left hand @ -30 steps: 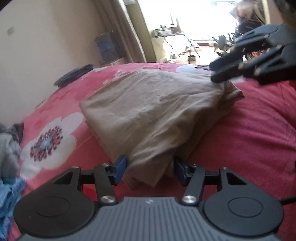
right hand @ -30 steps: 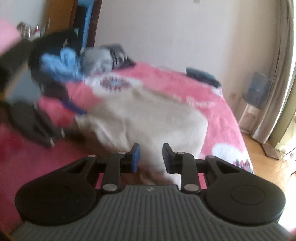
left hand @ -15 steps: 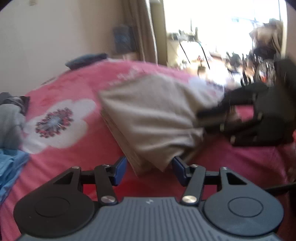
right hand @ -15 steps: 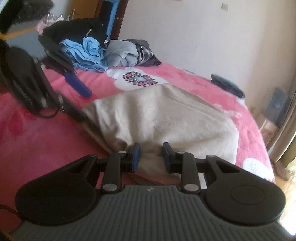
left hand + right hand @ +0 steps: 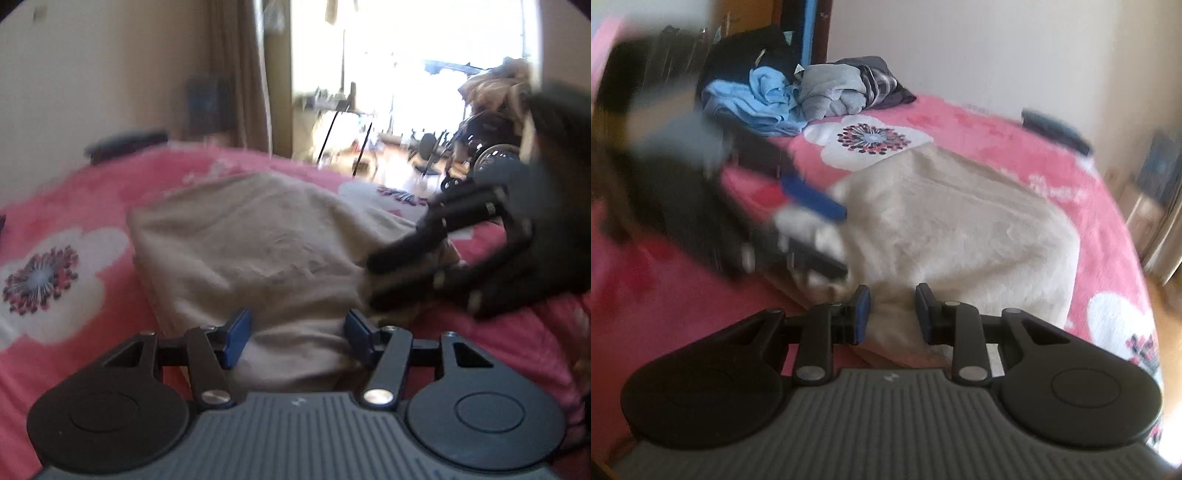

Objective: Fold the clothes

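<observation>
Clothes pile [image 5: 798, 92] blocks bed's far corner; blanket [image 5: 1015, 147] beside it bare.

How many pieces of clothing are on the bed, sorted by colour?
Beige garment: 1
Light blue garment: 1
Grey garment: 1
Dark striped garment: 1
Black garment: 1
Total: 5, though the blurred far pile may hide more.

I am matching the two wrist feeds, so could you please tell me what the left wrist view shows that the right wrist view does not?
Only the left wrist view shows the bright window and the curtain. Only the right wrist view shows the clothes pile at the far end of the bed. Both share the beige garment on the pink bedspread, with the left gripper and right gripper each open around its near edge.
</observation>
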Demonstrator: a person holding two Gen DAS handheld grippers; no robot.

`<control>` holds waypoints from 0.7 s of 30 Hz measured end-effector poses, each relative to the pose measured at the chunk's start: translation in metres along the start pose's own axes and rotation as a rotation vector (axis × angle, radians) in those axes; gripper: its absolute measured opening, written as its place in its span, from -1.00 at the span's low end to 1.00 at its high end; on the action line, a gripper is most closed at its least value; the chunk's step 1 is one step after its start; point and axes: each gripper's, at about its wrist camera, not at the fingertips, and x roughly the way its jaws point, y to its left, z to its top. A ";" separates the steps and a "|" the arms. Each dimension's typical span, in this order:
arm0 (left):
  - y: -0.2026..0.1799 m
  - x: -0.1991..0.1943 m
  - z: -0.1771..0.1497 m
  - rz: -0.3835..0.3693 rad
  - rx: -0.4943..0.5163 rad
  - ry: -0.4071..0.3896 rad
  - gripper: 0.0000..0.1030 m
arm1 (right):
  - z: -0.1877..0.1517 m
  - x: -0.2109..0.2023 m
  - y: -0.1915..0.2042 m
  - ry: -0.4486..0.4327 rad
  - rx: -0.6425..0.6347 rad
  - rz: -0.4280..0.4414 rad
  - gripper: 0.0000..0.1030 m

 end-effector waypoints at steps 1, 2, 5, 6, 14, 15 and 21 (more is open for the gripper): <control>-0.002 -0.001 -0.001 0.006 0.013 -0.004 0.18 | 0.001 0.002 -0.005 0.015 0.017 -0.004 -0.50; -0.004 -0.001 0.000 0.013 0.024 -0.005 0.20 | 0.003 0.004 -0.009 0.029 0.035 -0.007 -0.50; -0.009 0.000 -0.001 0.031 0.029 -0.007 0.27 | 0.007 0.010 -0.023 0.073 0.087 -0.018 -0.49; -0.010 0.000 -0.002 0.037 0.029 -0.009 0.29 | 0.009 0.012 -0.028 0.088 0.104 -0.022 -0.49; -0.010 0.000 0.002 0.029 0.018 0.009 0.43 | 0.022 0.027 -0.065 0.205 0.242 -0.051 -0.40; -0.009 0.000 0.003 0.025 0.006 0.014 0.47 | 0.033 0.028 -0.069 0.231 0.249 -0.054 -0.40; -0.012 -0.001 0.002 0.044 -0.004 0.020 0.47 | 0.074 0.028 -0.091 0.146 0.261 -0.126 -0.40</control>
